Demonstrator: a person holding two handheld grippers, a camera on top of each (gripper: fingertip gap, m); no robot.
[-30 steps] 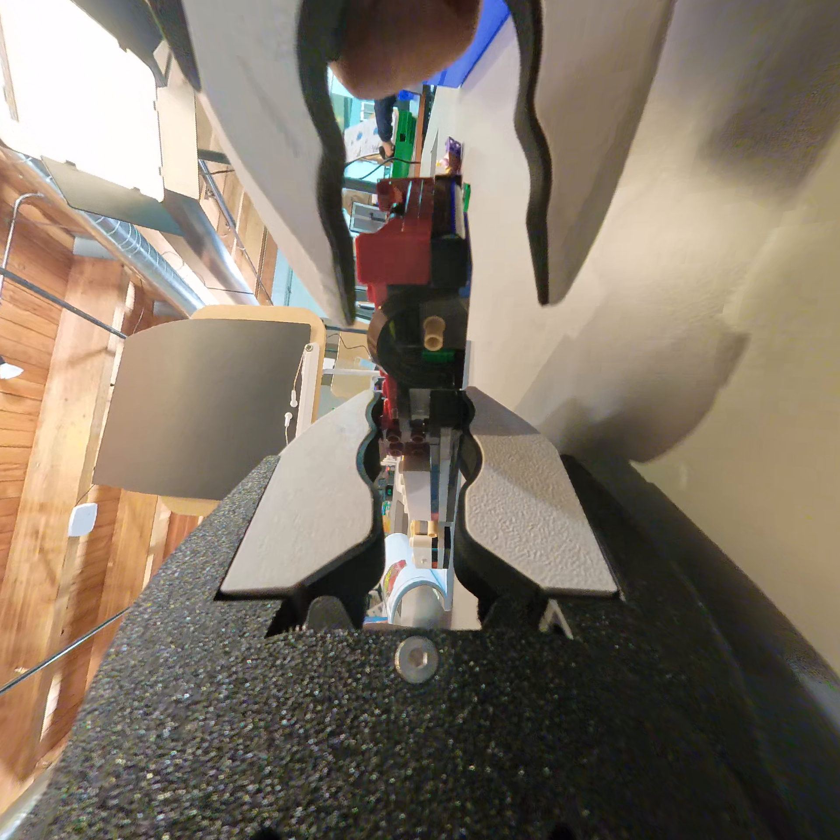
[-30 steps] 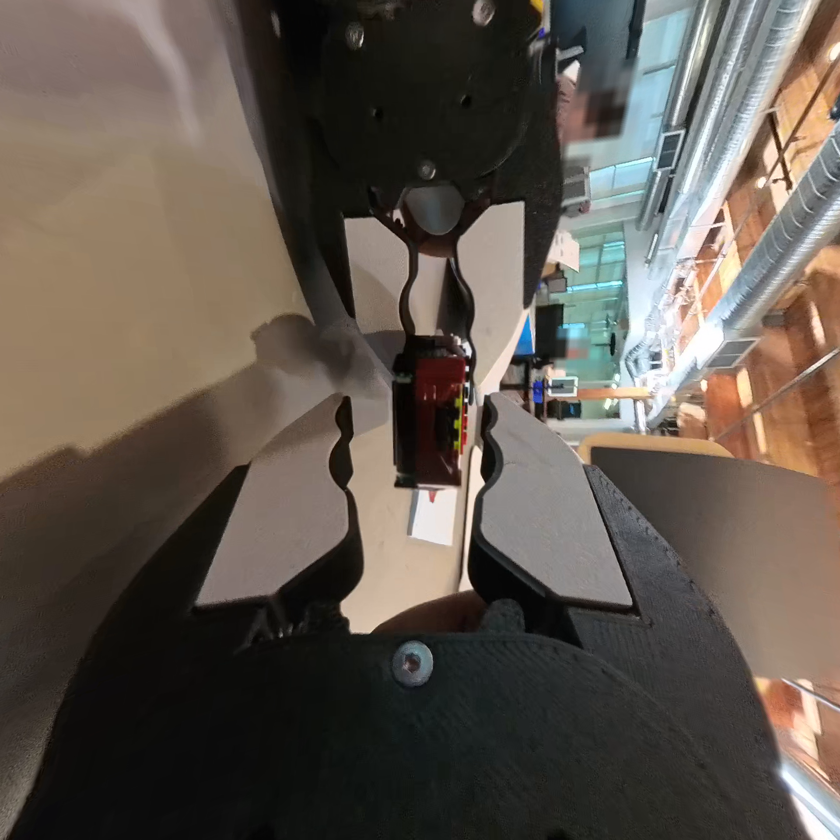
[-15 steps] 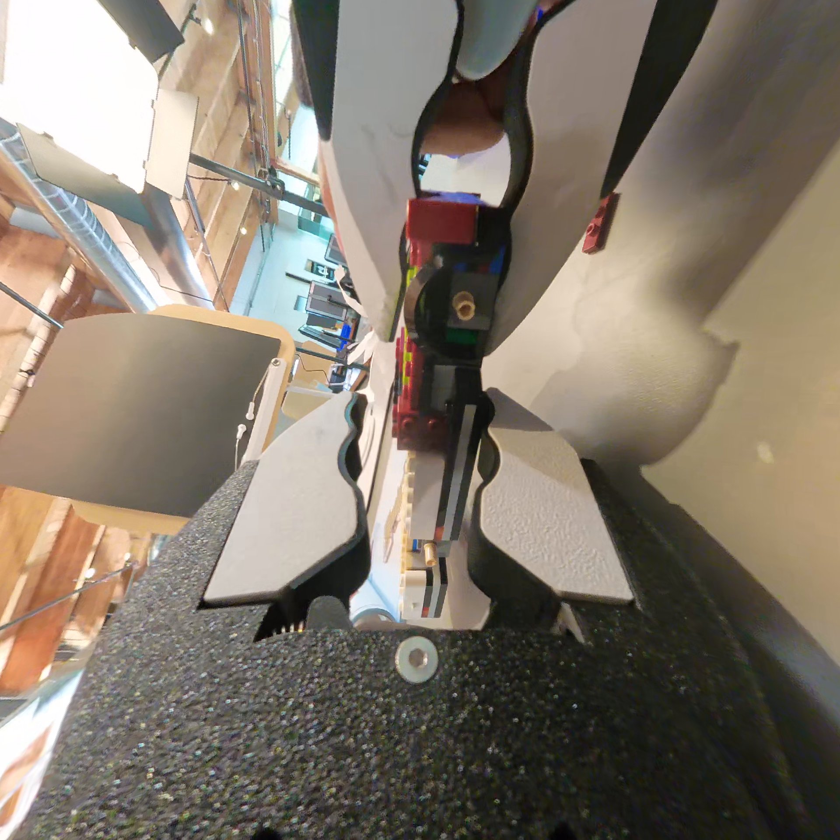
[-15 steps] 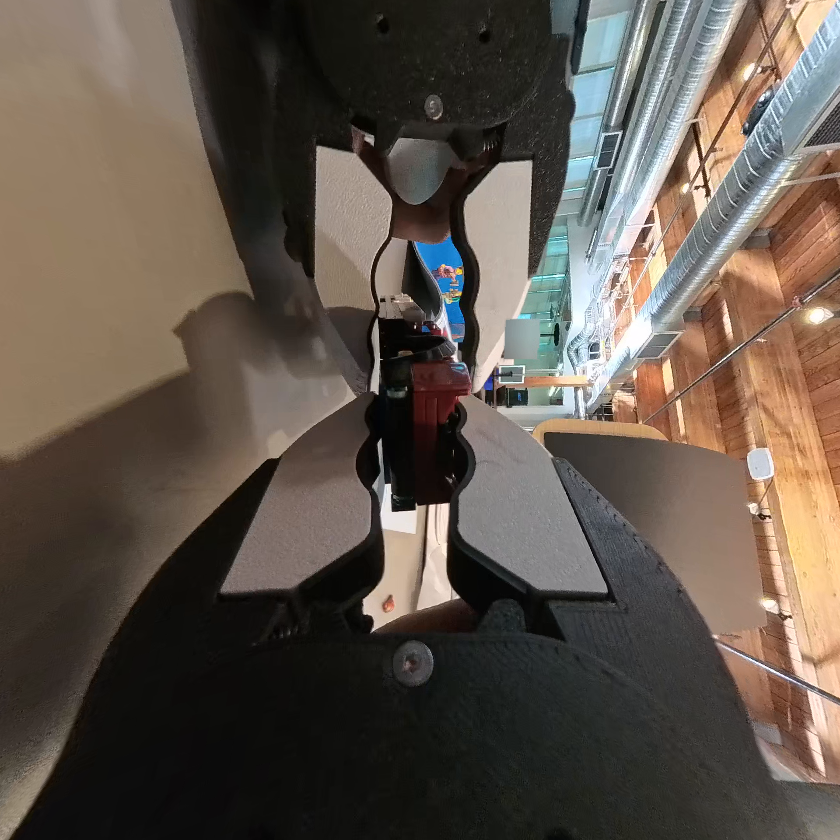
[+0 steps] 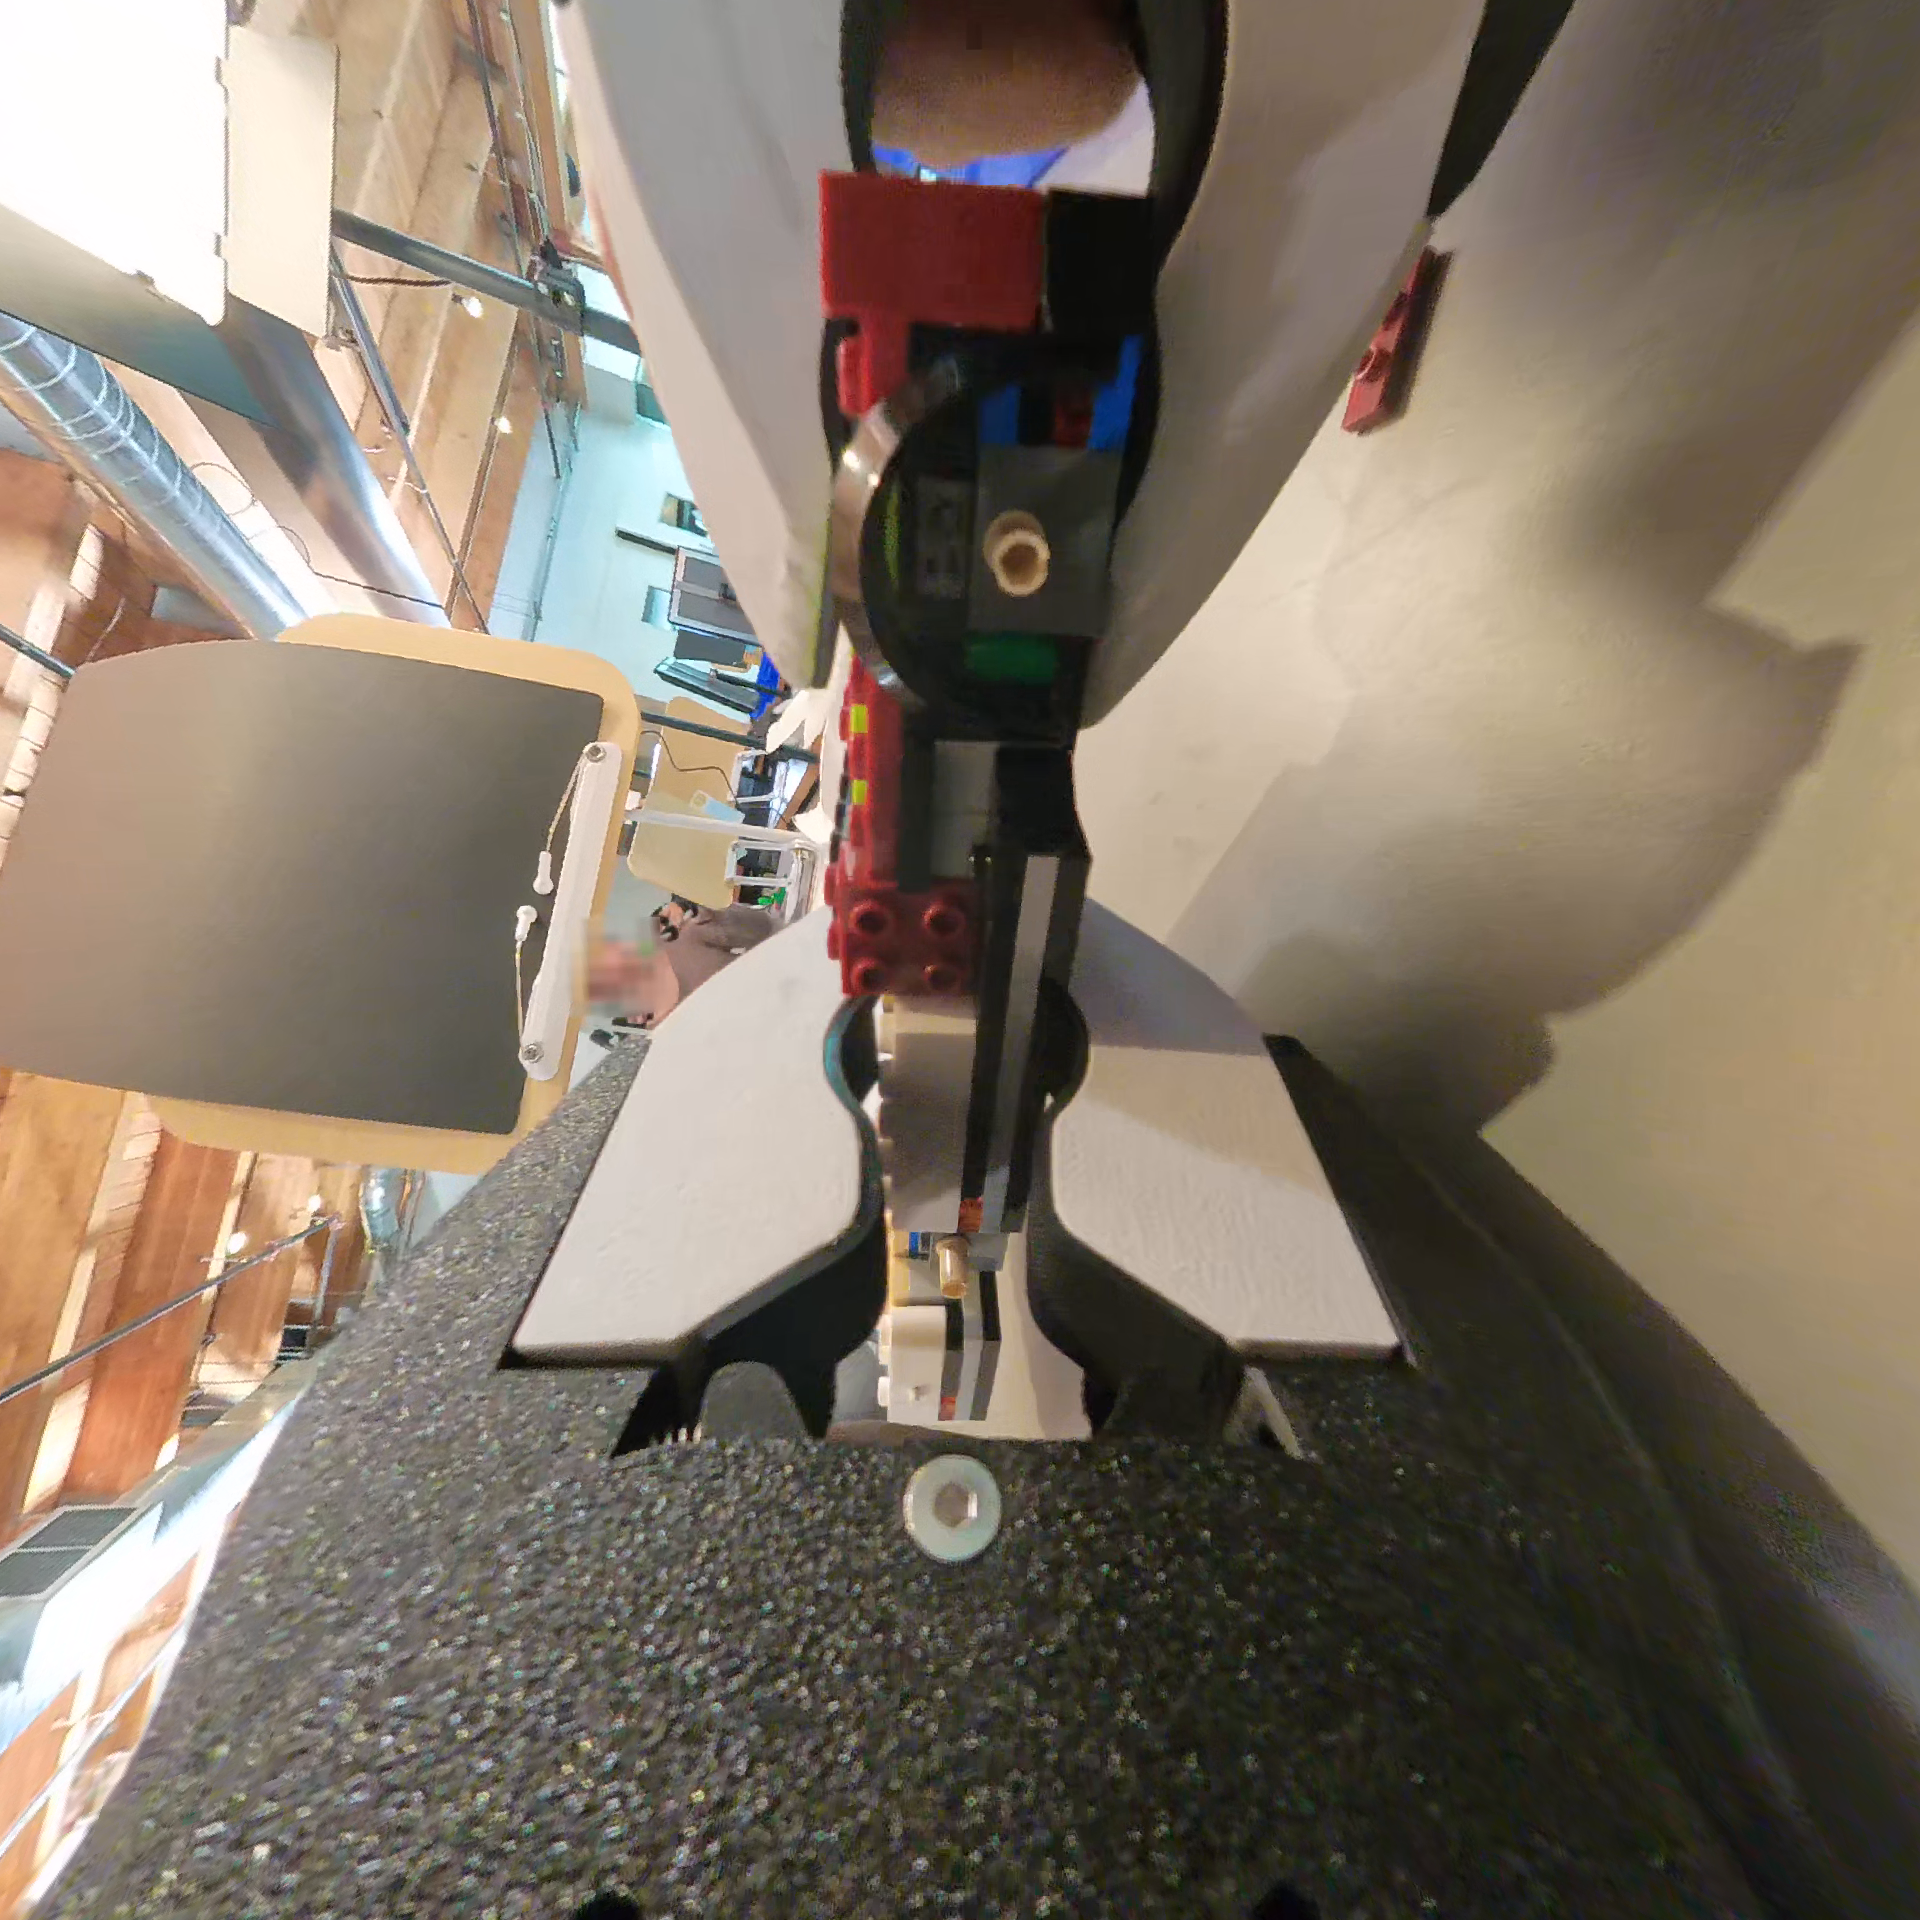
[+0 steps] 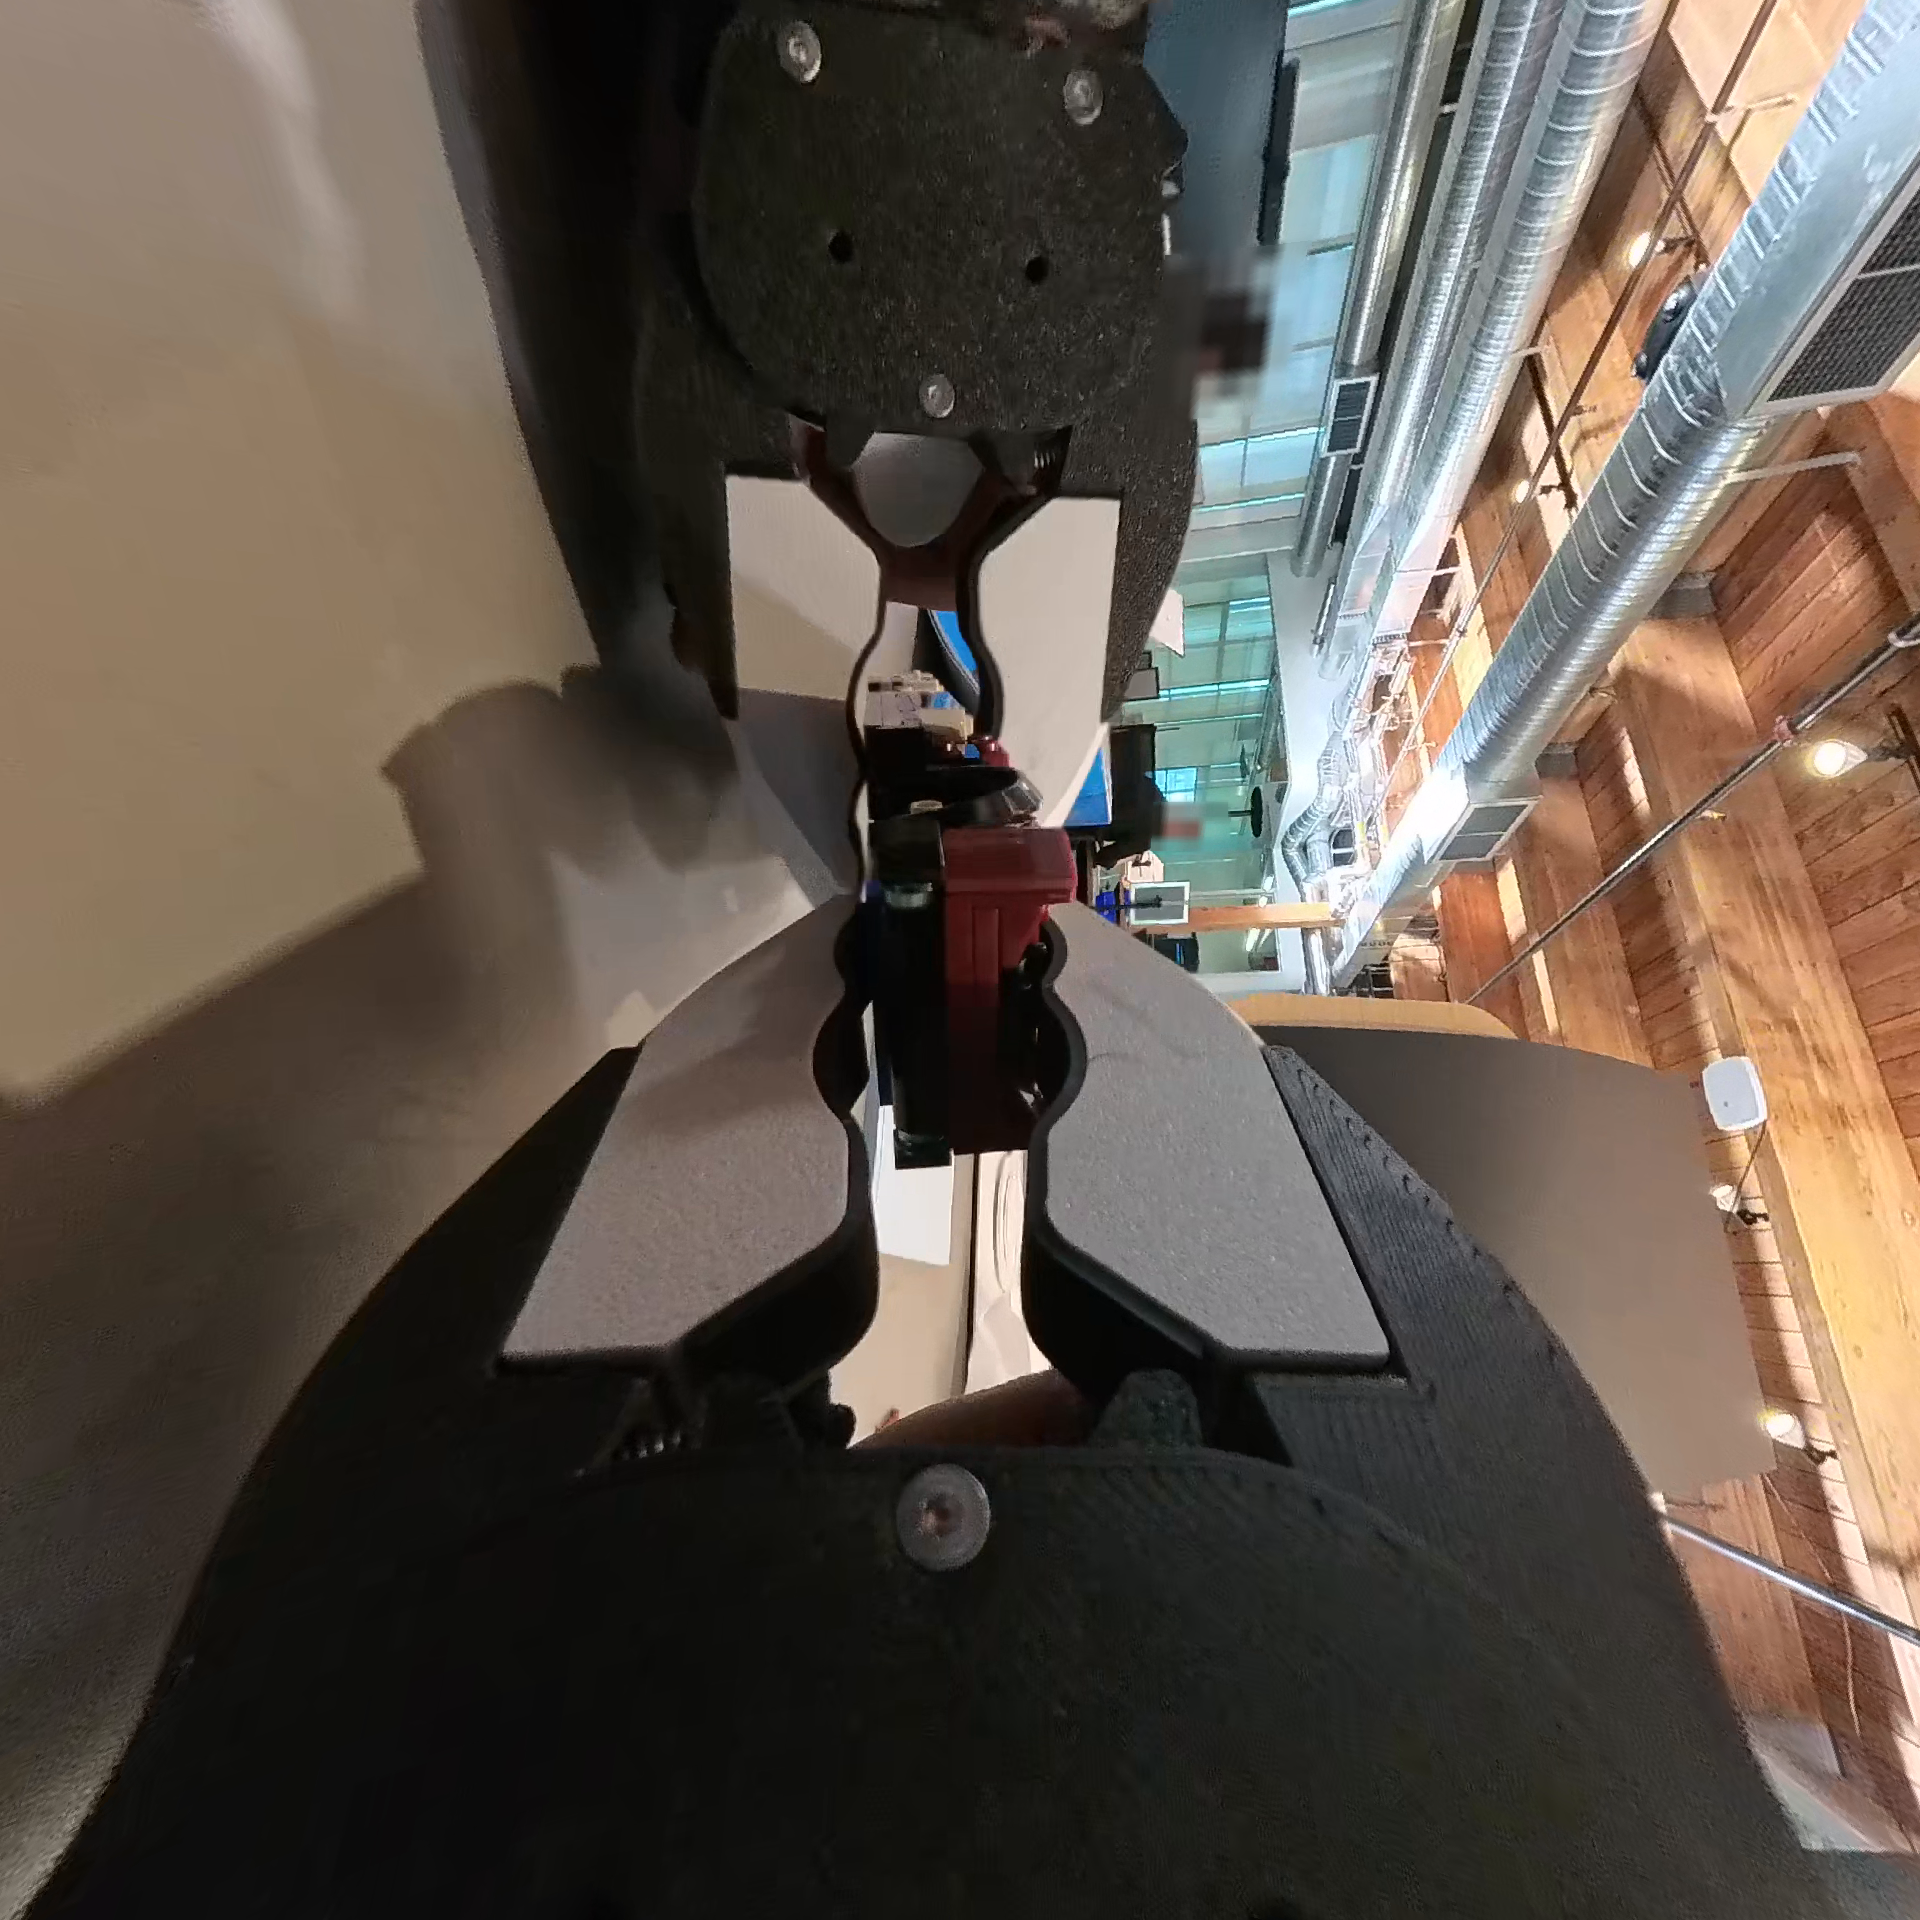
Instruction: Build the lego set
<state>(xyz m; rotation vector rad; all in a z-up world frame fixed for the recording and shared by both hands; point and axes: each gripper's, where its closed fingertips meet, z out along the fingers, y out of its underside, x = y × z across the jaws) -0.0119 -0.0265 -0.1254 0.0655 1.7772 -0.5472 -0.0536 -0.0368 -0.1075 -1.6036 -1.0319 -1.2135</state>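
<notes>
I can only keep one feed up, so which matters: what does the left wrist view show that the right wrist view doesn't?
Only the left wrist view shows the small dark red plate lying loose on the table, plus the model's tan axle pin, green piece and black wheel.

Only the right wrist view shows the left gripper's black body head-on and the ceiling ducts.

Both show the brick model gripped at opposite ends by the left gripper and right gripper, and the black-faced chair.
</notes>
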